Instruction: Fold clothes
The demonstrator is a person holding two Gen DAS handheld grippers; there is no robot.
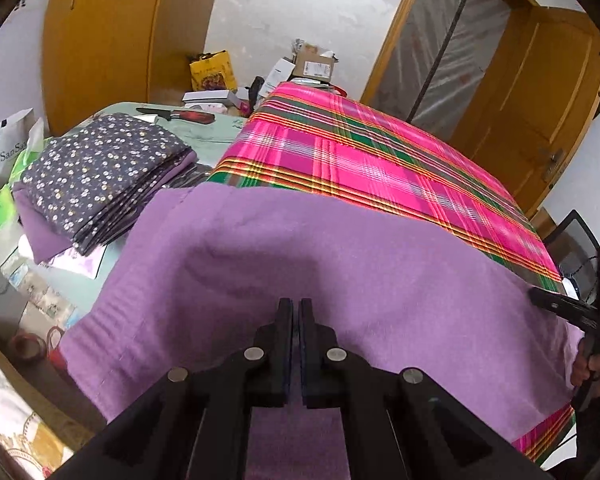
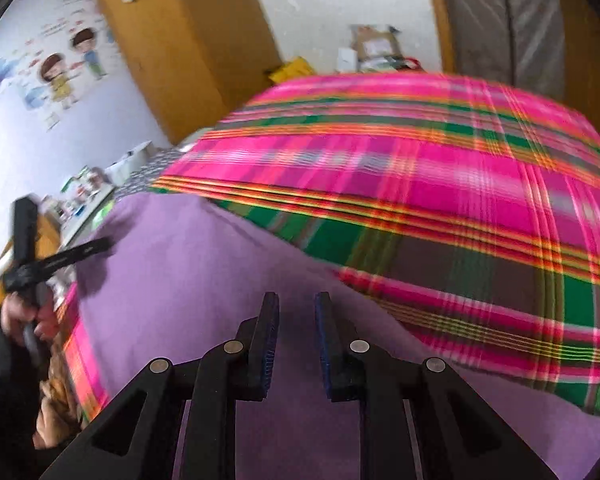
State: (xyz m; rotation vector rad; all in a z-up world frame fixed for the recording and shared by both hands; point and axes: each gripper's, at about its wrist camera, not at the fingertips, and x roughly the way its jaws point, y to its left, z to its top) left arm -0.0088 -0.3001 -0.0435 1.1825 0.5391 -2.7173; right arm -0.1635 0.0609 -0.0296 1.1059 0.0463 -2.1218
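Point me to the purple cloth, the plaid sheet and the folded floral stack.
purple cloth (image 1: 340, 248): left wrist view, its flat middle.
plaid sheet (image 1: 360, 152): left wrist view, a bare pink stretch beyond the purple cloth.
folded floral stack (image 1: 100, 168): left wrist view, its top layer.

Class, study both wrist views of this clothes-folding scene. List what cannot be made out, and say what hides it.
- Left wrist view: the closed left gripper covers the near part of the purple fleece cloth.
- Right wrist view: motion blur smears the pink and green plaid cloth.
- Left wrist view: the folded dark floral fabric hides what lies beneath it.
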